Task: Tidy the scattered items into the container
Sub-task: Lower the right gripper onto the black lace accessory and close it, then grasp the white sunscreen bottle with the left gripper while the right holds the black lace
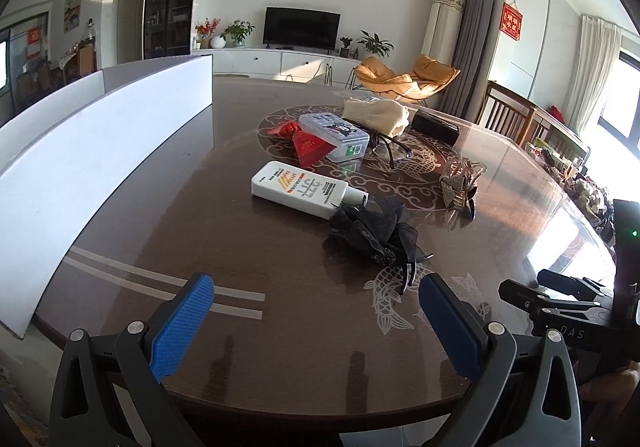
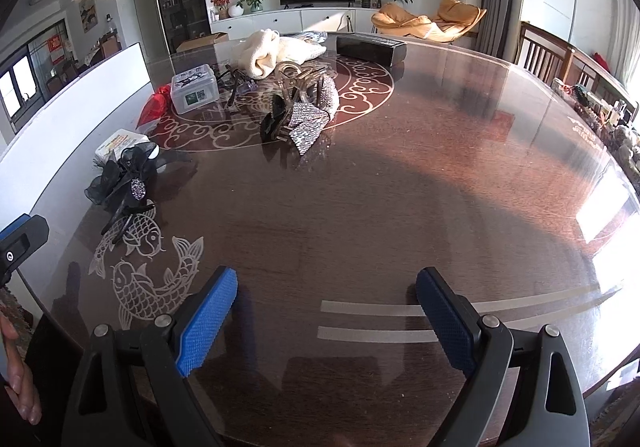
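1. Two grippers are hovering low over the near edge of the round dark worktop (image 1: 280,327). The left gripper (image 1: 316,311) is standing wide with nothing between its blue pads, and the right gripper (image 2: 326,303) is gaping just as wide, also holding nothing.
2. Looking out from the left gripper, a black mesh hair bow (image 1: 374,235) is lying at about 1 o'clock, nearest of all the items, partly over the etched fish pattern.
3. Touching that bow on its far side, a white tube (image 1: 300,189) with orange print is lying flat at 12 o'clock, its cap end pointing toward the bow.
4. Further out at 12 o'clock, a red packet (image 1: 300,139) is lying against a clear plastic box (image 1: 334,137), and glasses (image 1: 388,151) are sitting just beside the box.
5. Beyond the glasses, a cream knitted cloth (image 1: 376,113) and a black case (image 1: 434,127) are resting near the far rim.
6. At 1 o'clock from the left gripper, a sequinned hair claw (image 1: 458,185) is sitting apart from the bow; in the right wrist view it is showing at 12 o'clock, well ahead.
7. At 9 to 10 o'clock, the white-walled container (image 1: 100,143) is standing along the left side of the worktop; I cannot tell what lies inside.
8. At the left edge of the right wrist view, fingers of a person's hand (image 2: 18,379) are showing.
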The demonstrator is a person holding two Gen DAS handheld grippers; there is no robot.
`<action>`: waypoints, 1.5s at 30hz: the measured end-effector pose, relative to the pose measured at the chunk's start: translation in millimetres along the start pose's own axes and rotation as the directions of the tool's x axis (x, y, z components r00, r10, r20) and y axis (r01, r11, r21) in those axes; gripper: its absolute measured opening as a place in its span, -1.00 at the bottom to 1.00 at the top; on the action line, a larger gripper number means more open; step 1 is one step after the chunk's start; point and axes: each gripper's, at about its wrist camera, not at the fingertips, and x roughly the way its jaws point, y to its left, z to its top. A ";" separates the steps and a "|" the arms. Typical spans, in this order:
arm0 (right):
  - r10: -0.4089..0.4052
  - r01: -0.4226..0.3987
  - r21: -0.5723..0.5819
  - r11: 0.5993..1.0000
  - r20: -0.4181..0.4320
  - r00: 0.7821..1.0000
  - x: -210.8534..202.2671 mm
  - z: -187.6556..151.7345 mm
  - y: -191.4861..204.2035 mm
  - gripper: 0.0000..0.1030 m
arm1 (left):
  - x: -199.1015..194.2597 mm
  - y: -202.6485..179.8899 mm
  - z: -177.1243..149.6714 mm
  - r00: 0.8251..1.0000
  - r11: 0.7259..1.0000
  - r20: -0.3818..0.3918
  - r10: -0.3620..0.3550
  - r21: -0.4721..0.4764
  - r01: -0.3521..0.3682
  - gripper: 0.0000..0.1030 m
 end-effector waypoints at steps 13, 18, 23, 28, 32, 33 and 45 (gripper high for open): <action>0.278 -0.289 -0.281 0.915 -0.080 0.957 65.1 65.7 124.1 0.78 | -20.1 35.9 -9.5 0.997 0.997 -0.002 0.075 -0.035 -0.075 1.00; 0.263 -0.283 -0.337 0.898 -0.106 0.959 81.7 63.0 132.7 0.78 | -14.7 34.6 -11.0 0.997 0.996 -0.028 0.078 -0.027 -0.079 1.00; 0.248 -0.269 -0.337 0.902 -0.104 0.963 94.5 68.9 129.2 0.66 | -10.0 30.2 -11.1 0.995 0.996 -0.051 0.084 0.002 -0.084 1.00; 0.193 -0.210 -0.327 0.921 -0.083 0.978 89.4 72.0 105.9 -0.25 | 2.6 29.4 -4.5 0.993 0.998 -0.098 0.068 -0.010 -0.069 1.00; 0.107 -0.118 -0.321 0.940 -0.051 0.993 78.9 63.6 69.7 -0.24 | 21.8 11.3 25.1 0.991 0.997 -0.120 0.058 -0.048 -0.065 1.00; 0.098 -0.109 -0.304 0.946 -0.049 0.994 74.0 61.2 59.1 -0.24 | 28.8 3.4 35.8 0.991 0.996 -0.122 0.062 -0.058 -0.069 1.00; 0.070 -0.064 -0.249 0.966 0.014 0.997 55.3 44.9 25.8 -0.21 | 101.1 -23.3 95.1 0.971 0.922 -0.235 -0.049 0.364 0.135 1.00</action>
